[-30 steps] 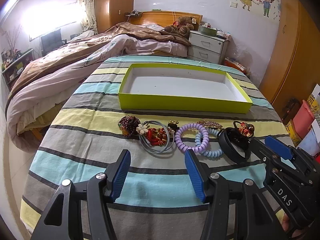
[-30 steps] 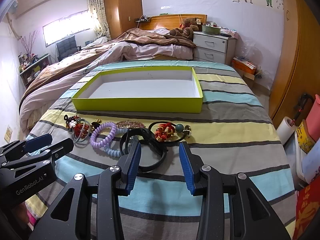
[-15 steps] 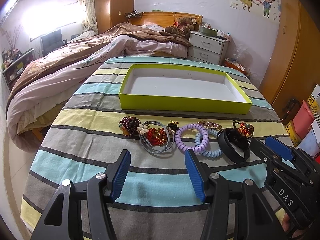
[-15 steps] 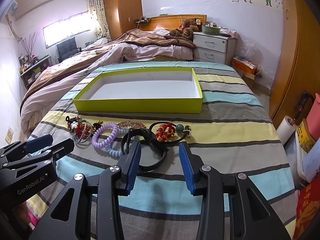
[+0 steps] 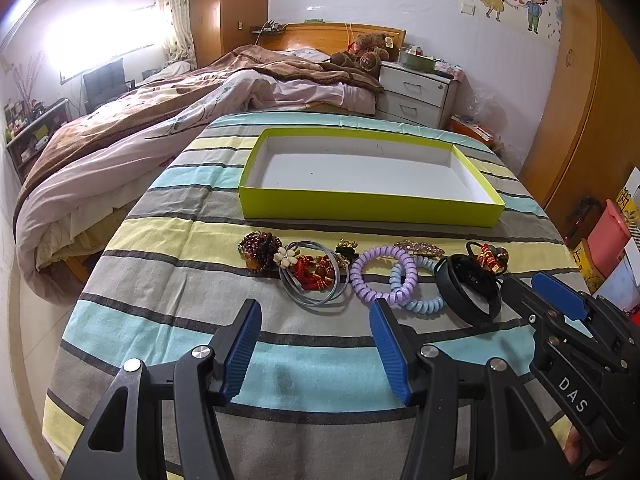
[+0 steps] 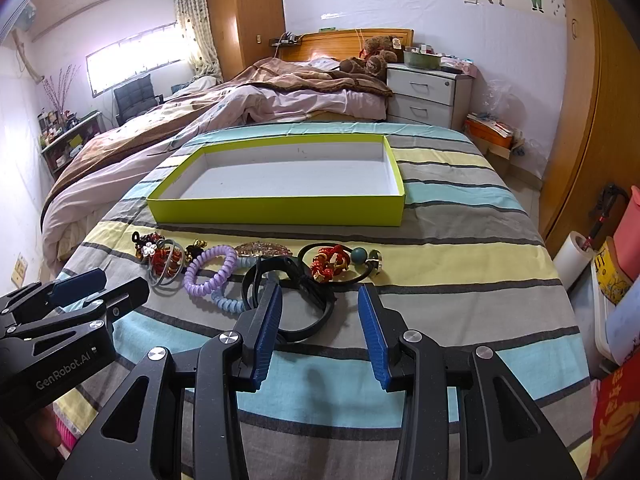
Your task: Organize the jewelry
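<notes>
Claws (image 5: 316,354) (image 6: 320,330) spread wide, jewelry row (image 5: 372,272) just ahead, box rim (image 5: 368,210) beyond

A teddy bear (image 6: 374,58) lies on the unmade bed (image 6: 240,104), beside a white nightstand (image 6: 428,94)

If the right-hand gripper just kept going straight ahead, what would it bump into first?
Probably the black band: it lies just past the open right gripper, partly between its blue fingertips. Next, likely the red-and-gold hair tie, though depth is unclear.
</notes>
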The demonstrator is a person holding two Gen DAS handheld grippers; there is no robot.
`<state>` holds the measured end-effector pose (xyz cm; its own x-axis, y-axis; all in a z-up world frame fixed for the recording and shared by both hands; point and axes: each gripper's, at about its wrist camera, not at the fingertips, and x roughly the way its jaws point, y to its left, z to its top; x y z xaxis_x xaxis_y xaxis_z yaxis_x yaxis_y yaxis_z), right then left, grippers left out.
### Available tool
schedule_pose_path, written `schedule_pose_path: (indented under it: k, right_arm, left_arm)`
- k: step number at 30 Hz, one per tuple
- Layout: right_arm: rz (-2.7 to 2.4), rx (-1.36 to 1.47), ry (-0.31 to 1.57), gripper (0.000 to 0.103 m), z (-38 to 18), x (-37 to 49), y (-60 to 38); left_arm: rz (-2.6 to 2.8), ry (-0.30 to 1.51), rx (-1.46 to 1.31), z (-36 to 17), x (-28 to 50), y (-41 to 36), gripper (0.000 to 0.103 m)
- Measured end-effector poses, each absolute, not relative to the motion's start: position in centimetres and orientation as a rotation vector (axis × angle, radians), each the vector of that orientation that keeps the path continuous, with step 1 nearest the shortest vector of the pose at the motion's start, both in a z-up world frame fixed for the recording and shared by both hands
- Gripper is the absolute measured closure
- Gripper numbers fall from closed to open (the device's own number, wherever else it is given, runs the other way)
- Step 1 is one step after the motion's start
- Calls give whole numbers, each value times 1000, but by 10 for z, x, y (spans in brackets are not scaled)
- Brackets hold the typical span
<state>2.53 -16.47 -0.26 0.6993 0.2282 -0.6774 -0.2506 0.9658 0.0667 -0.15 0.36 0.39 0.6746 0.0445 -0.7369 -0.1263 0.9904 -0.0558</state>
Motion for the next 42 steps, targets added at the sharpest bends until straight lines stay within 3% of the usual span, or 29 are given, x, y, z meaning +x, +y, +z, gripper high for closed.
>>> schedule_pose_path:
  k: [31,34,42]
  right_arm:
    - [295,-5,764,62,-3,28,-174]
    - [299,10,774,54,-2,32,-182]
    - [280,74,805,53,-1,54,-209]
  left_arm:
    - [27,831,-168,3,1,24,47]
    - [8,845,-177,2,4,33,47]
    - [-14,863,-237,2,12,54,42]
